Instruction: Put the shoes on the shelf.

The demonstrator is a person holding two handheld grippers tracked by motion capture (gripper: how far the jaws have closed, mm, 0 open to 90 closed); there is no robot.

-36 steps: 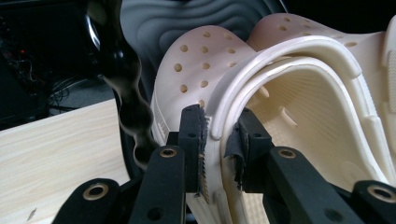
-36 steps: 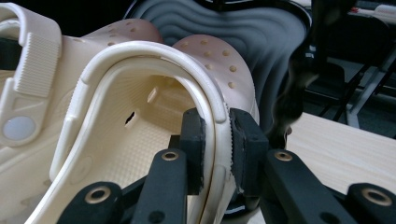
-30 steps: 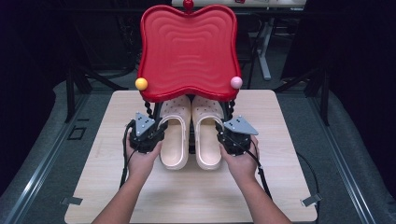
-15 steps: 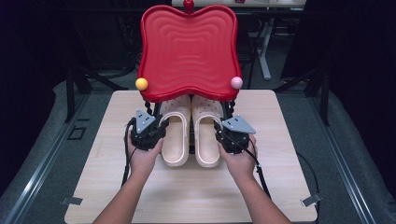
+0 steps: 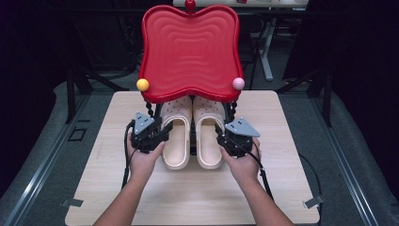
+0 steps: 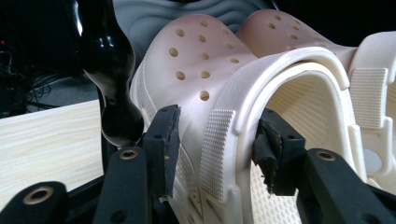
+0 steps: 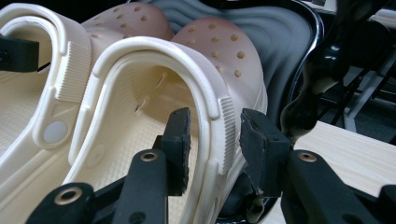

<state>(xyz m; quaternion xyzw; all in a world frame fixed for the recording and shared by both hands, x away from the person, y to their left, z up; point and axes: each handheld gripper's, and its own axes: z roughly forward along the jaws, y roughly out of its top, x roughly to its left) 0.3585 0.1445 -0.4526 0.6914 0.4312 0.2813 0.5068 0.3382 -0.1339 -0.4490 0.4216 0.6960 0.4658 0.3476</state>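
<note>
Two cream perforated clogs stand side by side on the table, toes tucked under a red tray. My left gripper straddles the outer side wall of the left clog near its heel strap. Its jaws have just been opening and stand off the wall, one outside, one inside. My right gripper straddles the outer wall of the right clog the same way. Its jaws have also just been opening, and a narrow gap shows on each side.
The red wavy tray stands raised on black turned posts over the clogs' toes, with a yellow ball and a pink ball at its front corners. The pale wooden table extends toward the person. Dark floor surrounds it.
Hands, grippers and clogs keep their places in the high view. The spread of the jaws is too small there to compare.
</note>
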